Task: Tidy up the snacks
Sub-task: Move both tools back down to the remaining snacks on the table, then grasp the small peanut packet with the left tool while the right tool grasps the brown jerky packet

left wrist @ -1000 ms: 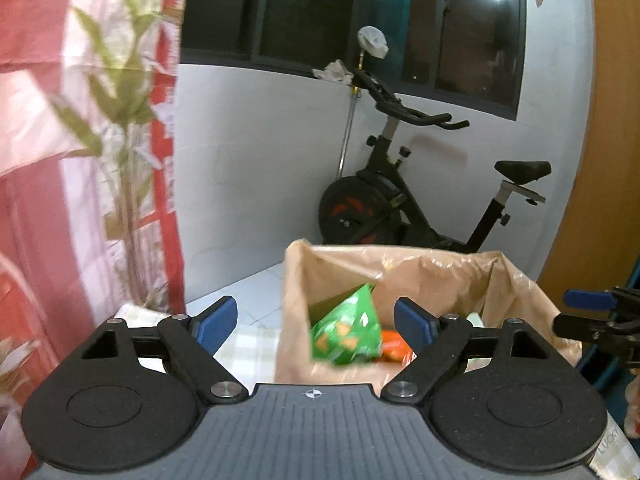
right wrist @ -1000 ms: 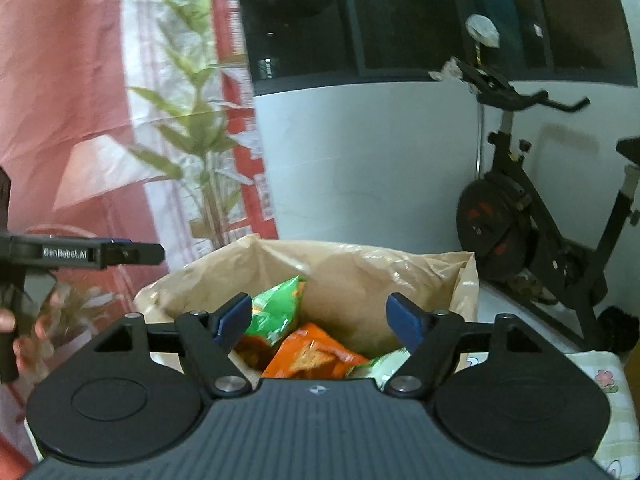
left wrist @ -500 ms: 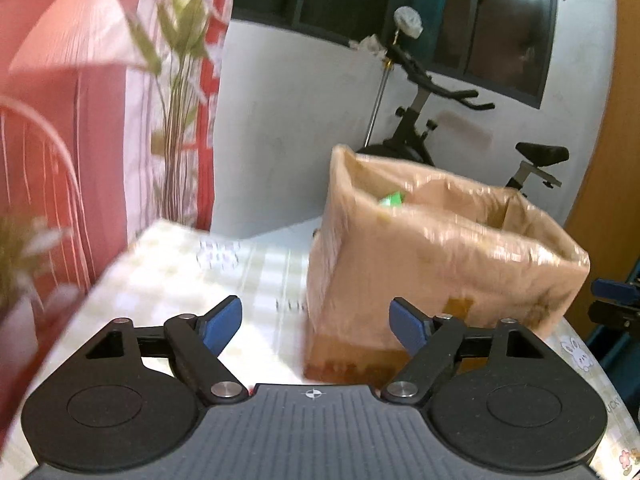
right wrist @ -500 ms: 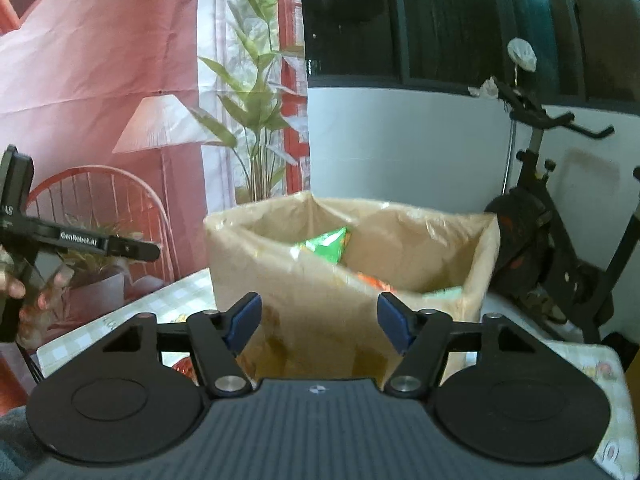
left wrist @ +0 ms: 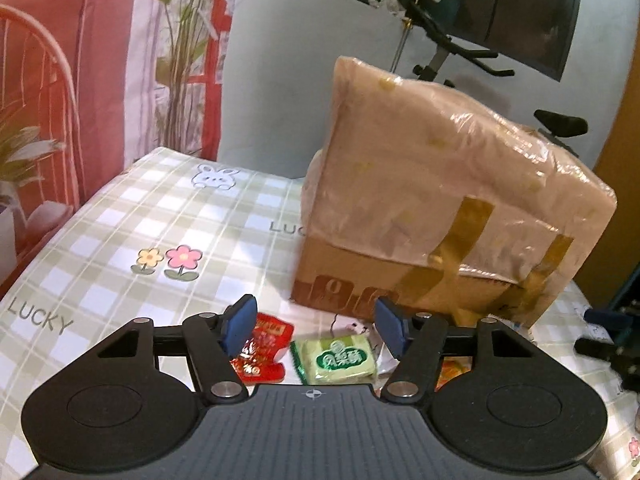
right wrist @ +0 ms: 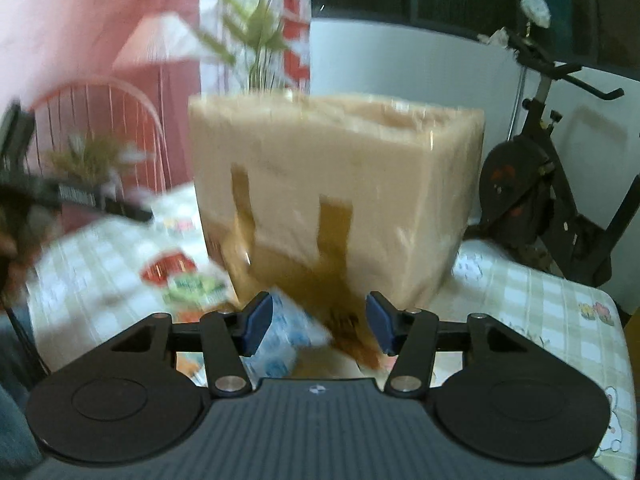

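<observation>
A cardboard box [left wrist: 440, 216] lined with a tan plastic bag stands on the checked tablecloth [left wrist: 132, 240]; it also shows in the right wrist view [right wrist: 340, 200]. My left gripper [left wrist: 316, 330] is open and empty, low over the table, with a light green snack packet [left wrist: 340, 360] between its fingers and a red packet [left wrist: 262, 350] by the left finger. My right gripper [right wrist: 318, 322] is open and empty in front of the box, above a blurred white and blue packet [right wrist: 284, 336]. A red and green packet [right wrist: 188, 280] lies to the left of it.
An exercise bike [right wrist: 548, 184] stands behind the table on the right. A plant [left wrist: 188, 52] and a red patterned curtain [left wrist: 60, 80] are at the back left. An orange packet [left wrist: 454, 372] peeks out beside my left gripper's right finger.
Both grippers have dropped from above the box opening to table height in front of the box. The snacks inside the box are out of sight; packets on the table have come into view.
</observation>
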Demonstrator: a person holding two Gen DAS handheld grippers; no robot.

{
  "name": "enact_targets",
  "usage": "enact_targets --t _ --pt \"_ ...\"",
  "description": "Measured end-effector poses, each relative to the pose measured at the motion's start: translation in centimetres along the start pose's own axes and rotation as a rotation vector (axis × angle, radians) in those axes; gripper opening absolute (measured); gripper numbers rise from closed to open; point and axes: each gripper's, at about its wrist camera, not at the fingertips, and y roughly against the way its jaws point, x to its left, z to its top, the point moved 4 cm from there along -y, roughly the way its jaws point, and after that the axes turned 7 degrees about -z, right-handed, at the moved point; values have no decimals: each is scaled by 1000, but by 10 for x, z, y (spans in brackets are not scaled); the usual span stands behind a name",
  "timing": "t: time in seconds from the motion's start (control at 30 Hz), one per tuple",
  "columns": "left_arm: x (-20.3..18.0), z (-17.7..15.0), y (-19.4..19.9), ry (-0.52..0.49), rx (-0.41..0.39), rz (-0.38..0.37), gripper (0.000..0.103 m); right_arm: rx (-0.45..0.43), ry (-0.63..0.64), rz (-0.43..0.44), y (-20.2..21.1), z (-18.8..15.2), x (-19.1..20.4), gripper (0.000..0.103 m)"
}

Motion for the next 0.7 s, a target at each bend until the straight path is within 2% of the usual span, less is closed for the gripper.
enact_targets --t 0.17,0.27,0.47,0.7 --pt "5 -7 -1 27 8 34 68 98 46 5 -24 -38 -11 55" --pt "5 -12 -3 41 24 46 68 163 59 39 -38 -54 -17 56" --pt "-1 -19 -2 31 39 47 68 220 170 67 -54 -69 -19 56" --pt "-4 -24 -3 23 54 44 68 242 169 127 -67 -74 -18 57"
